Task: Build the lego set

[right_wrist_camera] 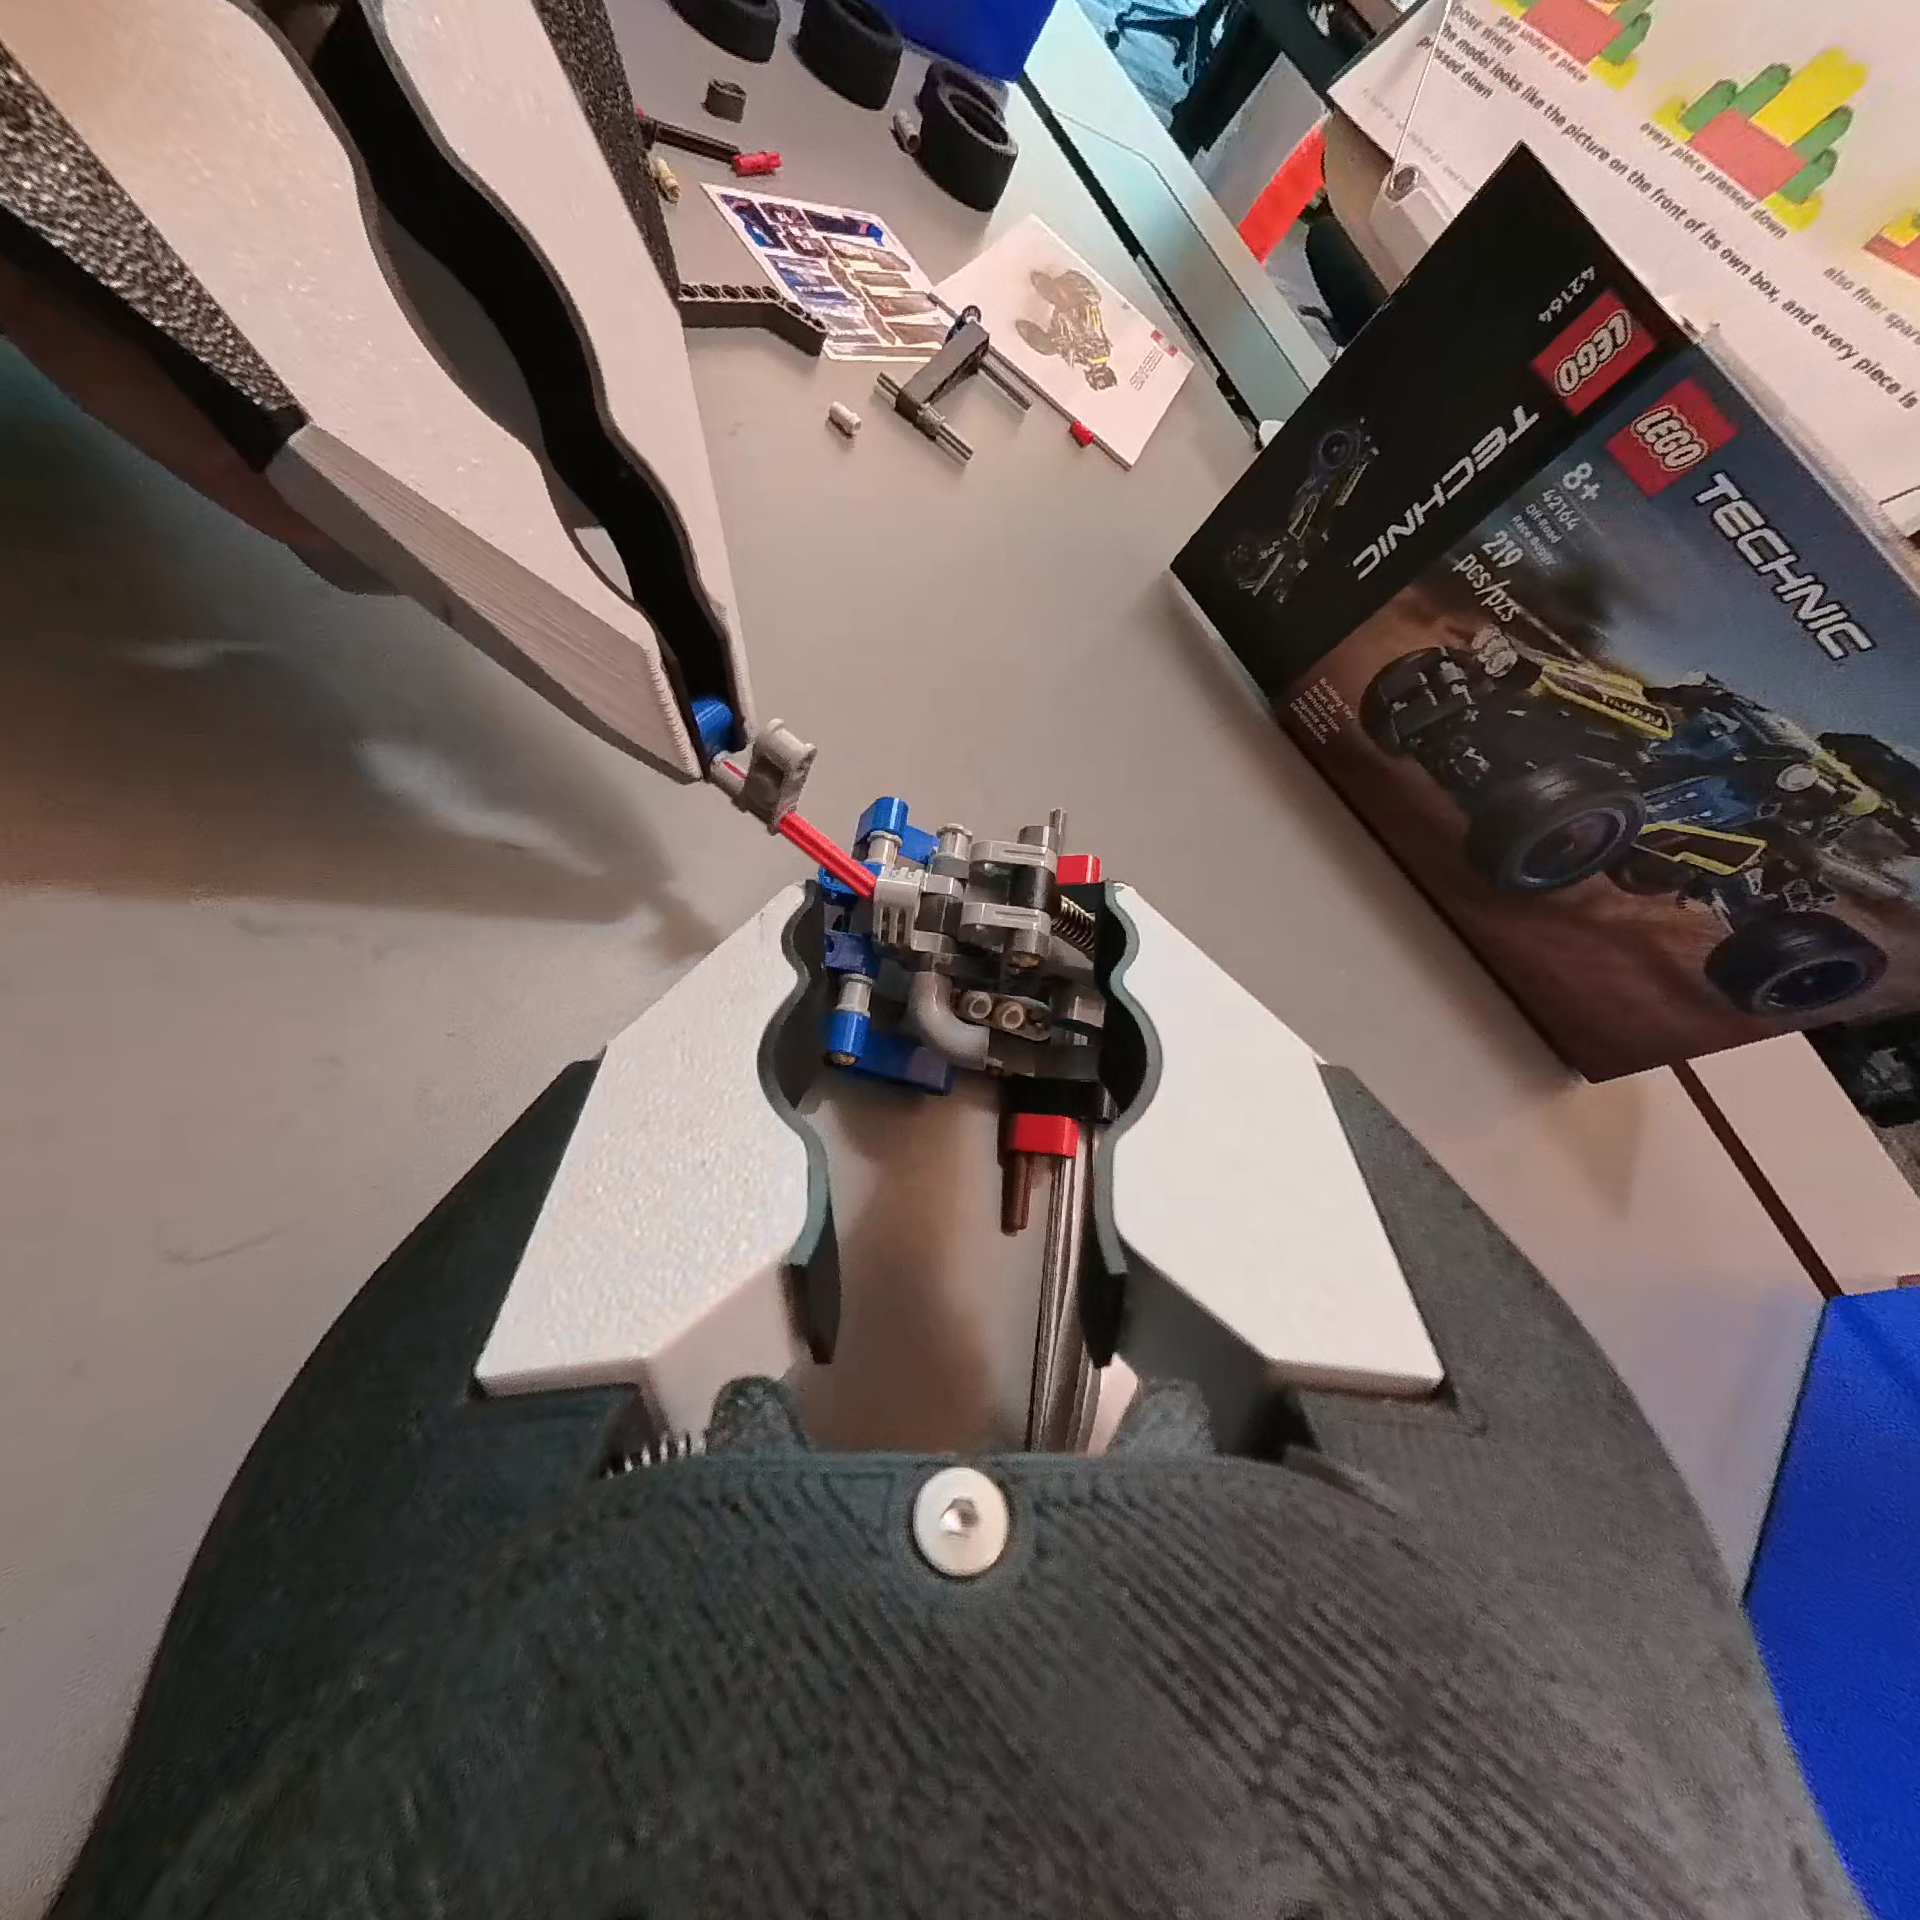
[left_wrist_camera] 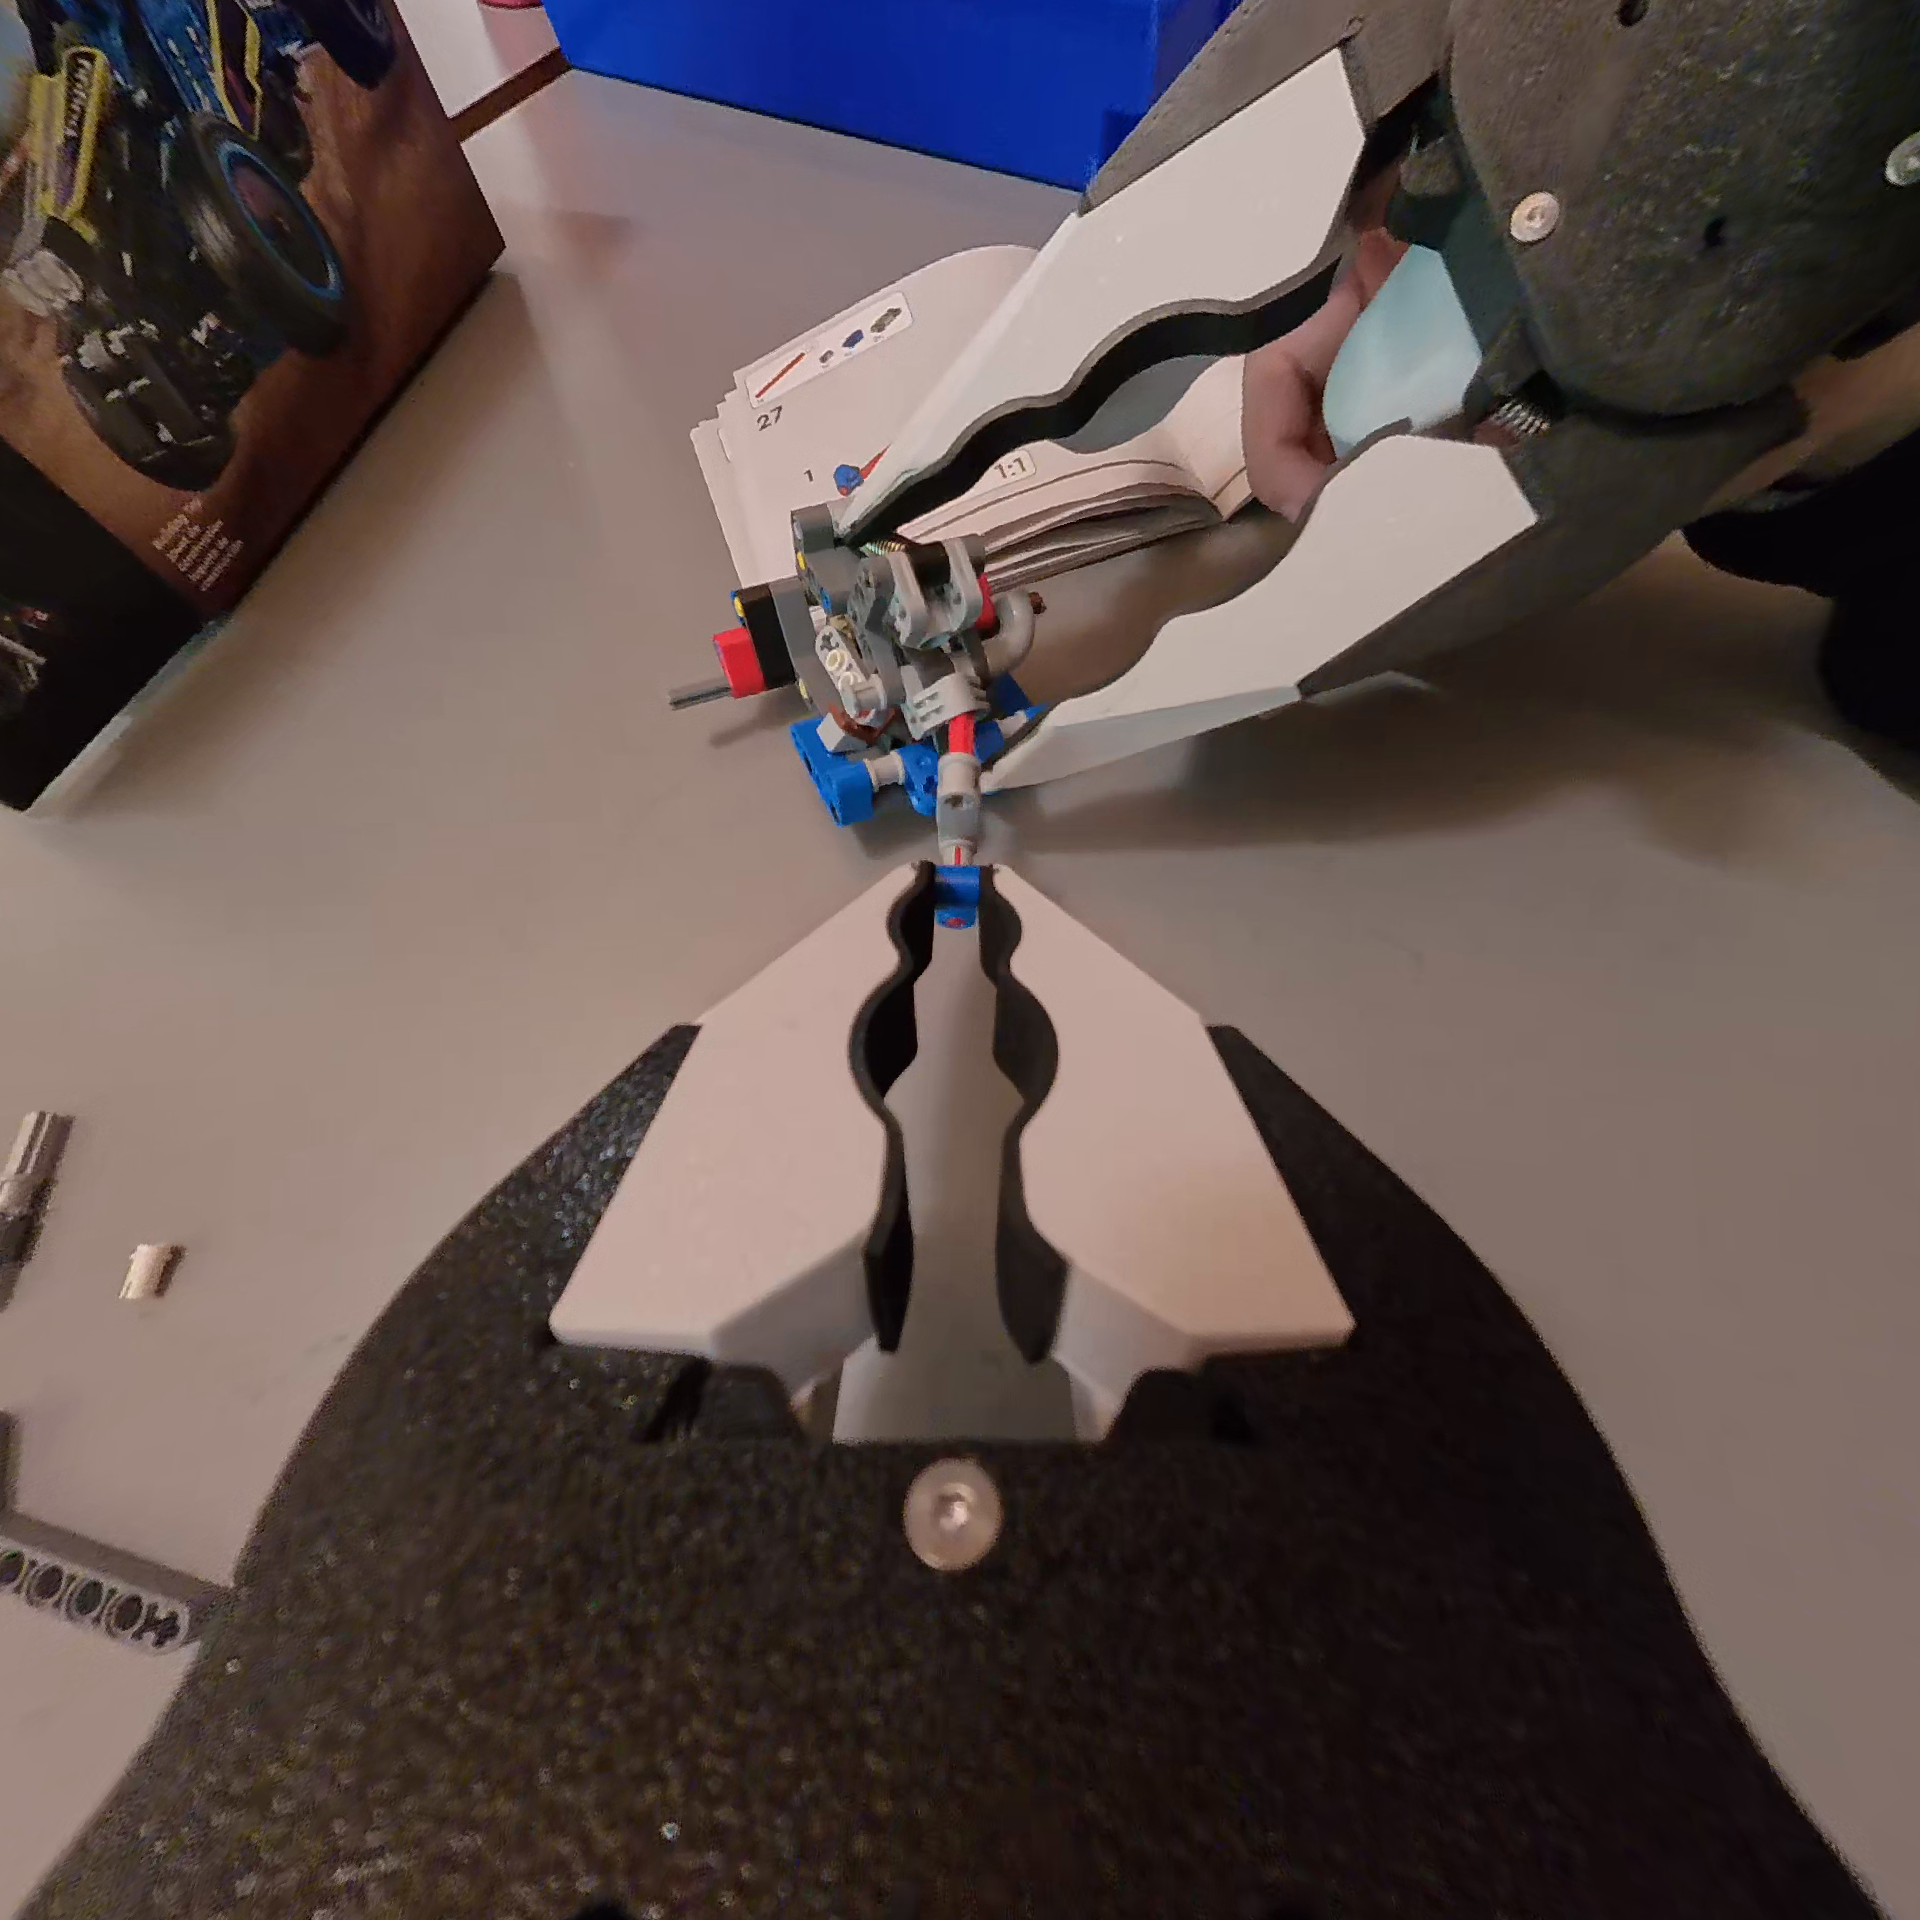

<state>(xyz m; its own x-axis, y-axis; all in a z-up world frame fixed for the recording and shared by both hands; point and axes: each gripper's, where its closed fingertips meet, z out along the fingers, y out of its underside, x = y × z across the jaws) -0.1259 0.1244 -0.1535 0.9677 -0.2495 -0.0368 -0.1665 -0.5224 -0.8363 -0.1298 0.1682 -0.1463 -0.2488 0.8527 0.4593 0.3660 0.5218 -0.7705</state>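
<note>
My left gripper (left_wrist_camera: 954, 883) is shut on a small blue connector (left_wrist_camera: 954, 902) at its fingertips. The connector sits on the end of a red axle (left_wrist_camera: 961, 732) that carries a grey joiner (left_wrist_camera: 958, 792) and runs into a small brick assembly (left_wrist_camera: 894, 634) of grey, blue, black and red parts. My right gripper (right_wrist_camera: 961, 935) is shut on that assembly (right_wrist_camera: 977, 935), with a pad against each side, low over the grey table (left_wrist_camera: 416, 935). The right wrist view shows the left gripper (right_wrist_camera: 717, 748) clamping the blue connector (right_wrist_camera: 710, 719), with the red axle (right_wrist_camera: 826, 844) bridging to the assembly.
A printed toy box (right_wrist_camera: 1662, 727) stands to the right and also shows in the left wrist view (left_wrist_camera: 208, 312). An open instruction booklet (left_wrist_camera: 831, 416) lies behind the assembly. A blue bin (left_wrist_camera: 883, 83), black tyres (right_wrist_camera: 966, 125), a sticker sheet (right_wrist_camera: 831, 260) and loose beams (left_wrist_camera: 94, 1595) lie around.
</note>
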